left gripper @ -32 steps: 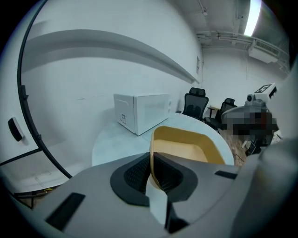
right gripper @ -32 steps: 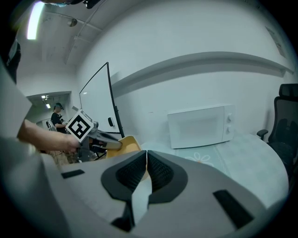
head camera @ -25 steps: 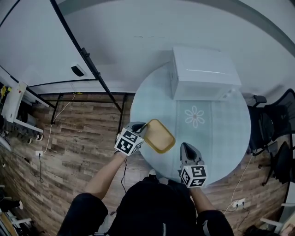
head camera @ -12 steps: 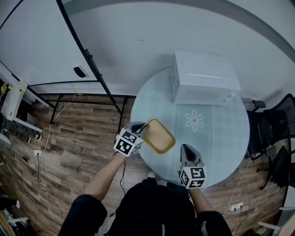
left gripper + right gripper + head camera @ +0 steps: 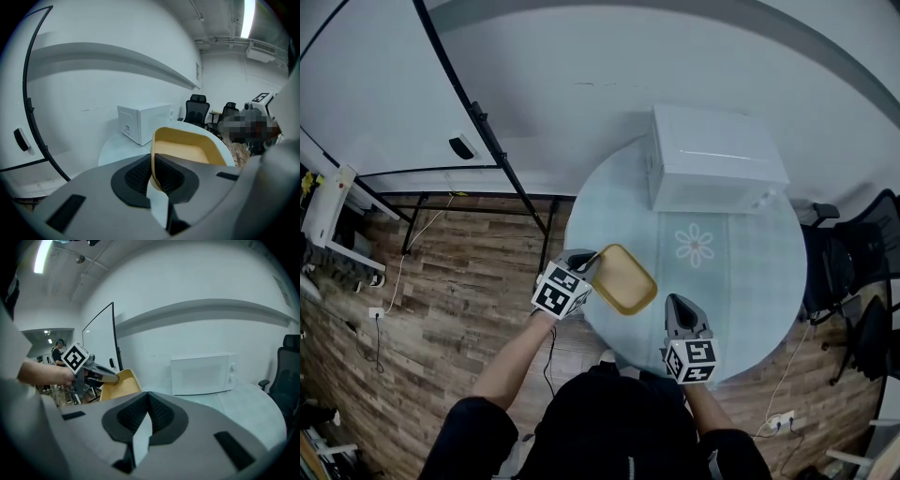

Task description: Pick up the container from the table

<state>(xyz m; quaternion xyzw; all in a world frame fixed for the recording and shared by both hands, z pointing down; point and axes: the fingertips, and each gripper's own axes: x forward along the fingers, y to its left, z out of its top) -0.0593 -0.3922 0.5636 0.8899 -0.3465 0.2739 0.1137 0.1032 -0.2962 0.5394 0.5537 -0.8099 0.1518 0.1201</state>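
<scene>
Head view, clock positions taken on the round pale-blue worktop (image 5: 759,281).

Left tongs (image 5: 586,262) (image 5: 153,164): closed down on the near rim of the shallow tan plastic container with rounded corners (image 5: 624,278) (image 5: 187,150). Only the thin wall sits between the pads, with the outer pad (image 5: 136,174) on the outside face and the other one inside the tray. Grip is at the container's 9 o'clock end.

Container sits at roughly 8 o'clock on the worktop, right at the rim, its gripped end out over the wood-pattern floor (image 5: 441,309). In the right gripper view the container (image 5: 117,383) is tilted, gripped end high, open face toward the camera. Can't tell if its far end touches the worktop, since the tongs body blocks that.

Right tongs (image 5: 680,305) (image 5: 147,401): tips together, nothing between them. They are at about 6 o'clock, just inside the worktop edge, pointing toward 12. They're near the container but clear of it, no contact.

White microwave (image 5: 717,157) (image 5: 140,122) (image 5: 201,373) at 12 to 1 o'clock, back against the white wall. White flower print (image 5: 695,246) near the centre, between the microwave and the right tongs.

Black office chairs (image 5: 853,272) off the 3 o'clock side. Black tube frame (image 5: 487,141) stands out past 9 to 10 o'clock.
</scene>
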